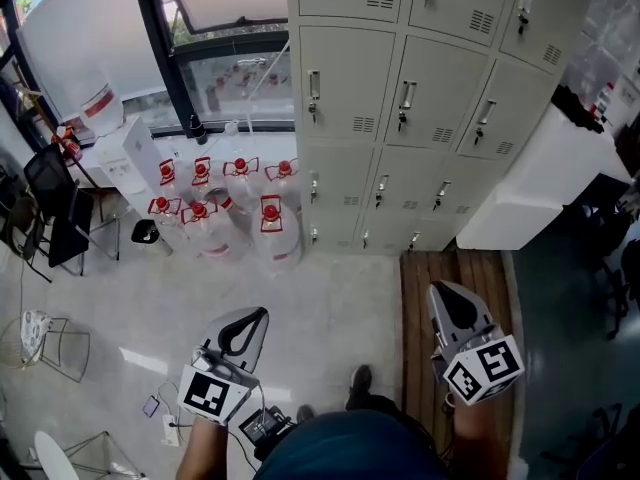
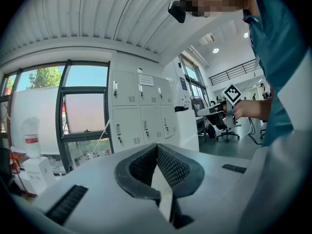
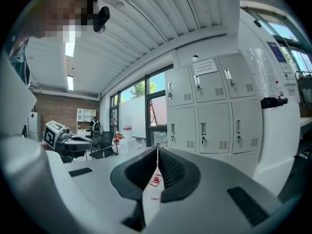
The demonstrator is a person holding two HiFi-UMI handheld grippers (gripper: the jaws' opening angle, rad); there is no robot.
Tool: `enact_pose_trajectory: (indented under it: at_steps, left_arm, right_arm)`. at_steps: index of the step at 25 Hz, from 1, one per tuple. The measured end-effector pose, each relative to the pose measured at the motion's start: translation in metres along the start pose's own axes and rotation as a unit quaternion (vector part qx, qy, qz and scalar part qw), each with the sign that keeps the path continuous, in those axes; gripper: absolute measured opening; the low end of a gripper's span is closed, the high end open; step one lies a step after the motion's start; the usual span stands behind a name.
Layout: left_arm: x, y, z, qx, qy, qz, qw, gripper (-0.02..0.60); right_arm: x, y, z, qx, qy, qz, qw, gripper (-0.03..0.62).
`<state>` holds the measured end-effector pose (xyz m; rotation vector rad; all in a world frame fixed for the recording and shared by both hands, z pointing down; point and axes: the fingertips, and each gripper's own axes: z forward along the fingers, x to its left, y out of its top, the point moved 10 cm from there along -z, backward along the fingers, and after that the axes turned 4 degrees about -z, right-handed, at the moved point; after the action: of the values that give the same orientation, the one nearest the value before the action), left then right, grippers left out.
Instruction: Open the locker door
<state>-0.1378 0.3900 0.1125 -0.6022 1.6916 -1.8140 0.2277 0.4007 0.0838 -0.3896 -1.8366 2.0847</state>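
Both claws are showing empty, jaws pressed together at the tips. The left claw [image 1: 258, 315] and right claw [image 1: 440, 293] are pointing level toward a bank of grey lockers [image 1: 420, 98] that is standing well ahead of them, against the wall.

Every door in view is sitting shut and flush. Each is carrying a vertical metal handle [image 1: 314, 85] with a lock below it near one edge and a small patch of vent slits low down. The doors are stacked in rows and columns, and a paper notice is hanging on one upper door in the right gripper view.

Clear water jugs [image 1: 230, 203] with red caps are crowding the floor just left of the bottom row, below a dark-framed window [image 1: 230, 68]. A white cabinet [image 1: 530, 188] is butting against the lockers' right side. The right claw is hanging over a strip of wooden planks [image 1: 440, 268] that is running up to the lockers' foot. The left claw is hanging over pale floor [image 1: 300, 298], which is lying open between the person and the doors. Chairs [image 1: 60, 218] are standing off at the far left.
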Motion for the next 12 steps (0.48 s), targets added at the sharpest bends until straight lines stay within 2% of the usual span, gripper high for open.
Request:
enact_pose_trajectory:
  at_steps: [12]
  left_arm:
    - [0.005,0.008,0.074,0.018,0.051,-0.006,0.9985,0.017]
  right_arm:
    - [-0.080,-0.007,0.082,0.011,0.060,0.015,0.998,0.037]
